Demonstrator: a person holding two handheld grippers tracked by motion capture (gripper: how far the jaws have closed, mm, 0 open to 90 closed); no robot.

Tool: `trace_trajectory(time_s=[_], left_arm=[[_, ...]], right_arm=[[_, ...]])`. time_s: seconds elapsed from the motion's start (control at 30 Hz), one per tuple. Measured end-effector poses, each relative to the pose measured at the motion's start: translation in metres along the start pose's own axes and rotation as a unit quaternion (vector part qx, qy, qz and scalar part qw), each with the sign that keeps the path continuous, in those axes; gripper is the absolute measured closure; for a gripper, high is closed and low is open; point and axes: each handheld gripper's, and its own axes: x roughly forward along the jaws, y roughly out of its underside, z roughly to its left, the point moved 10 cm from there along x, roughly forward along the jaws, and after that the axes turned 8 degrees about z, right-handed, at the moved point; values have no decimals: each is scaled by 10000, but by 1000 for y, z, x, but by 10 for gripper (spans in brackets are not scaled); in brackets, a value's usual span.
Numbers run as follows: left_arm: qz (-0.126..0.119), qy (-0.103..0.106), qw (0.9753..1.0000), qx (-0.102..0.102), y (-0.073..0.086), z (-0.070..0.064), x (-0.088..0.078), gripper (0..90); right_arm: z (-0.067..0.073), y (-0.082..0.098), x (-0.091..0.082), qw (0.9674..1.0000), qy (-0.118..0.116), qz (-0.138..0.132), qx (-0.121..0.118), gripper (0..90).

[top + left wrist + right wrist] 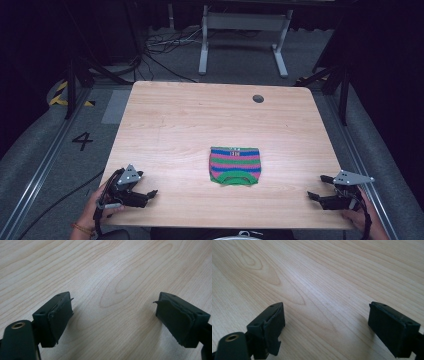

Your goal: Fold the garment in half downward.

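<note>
A small knitted garment (235, 165) with pink, blue and green stripes lies flat on the wooden table (200, 115), a little right of centre and toward the near edge. My left gripper (150, 189) rests near the front left corner, well left of the garment, jaws wide apart. In the left gripper view its pads (61, 315) stand far apart over bare wood, so the left gripper (113, 312) is open and holds nothing. My right gripper (319, 187) sits near the front right corner, pointing left toward the garment. It (325, 320) is open too, with bare wood between its pads (274, 322).
A round cable hole (258, 98) sits near the table's far right edge. Beyond the table stand a white table frame (245, 30) and loose cables (160, 45) on the grey floor. A floor marking "4" (82, 140) lies left of the table.
</note>
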Motion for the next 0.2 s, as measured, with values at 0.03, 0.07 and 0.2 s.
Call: trace_trajectory(time_s=[0.03,0.07,0.2], left_arm=[[2,0,10000,-1,0,0,0,136],[0,-3,10000,-1,0,0,0,136],[3,-5,10000,-6,0,0,0,134]], right_arm=[[-1,0,1,10000,29,27,41,85],[-1,0,1,10000,29,27,41,85],[-4,1,2,9998,115,92,133,32]])
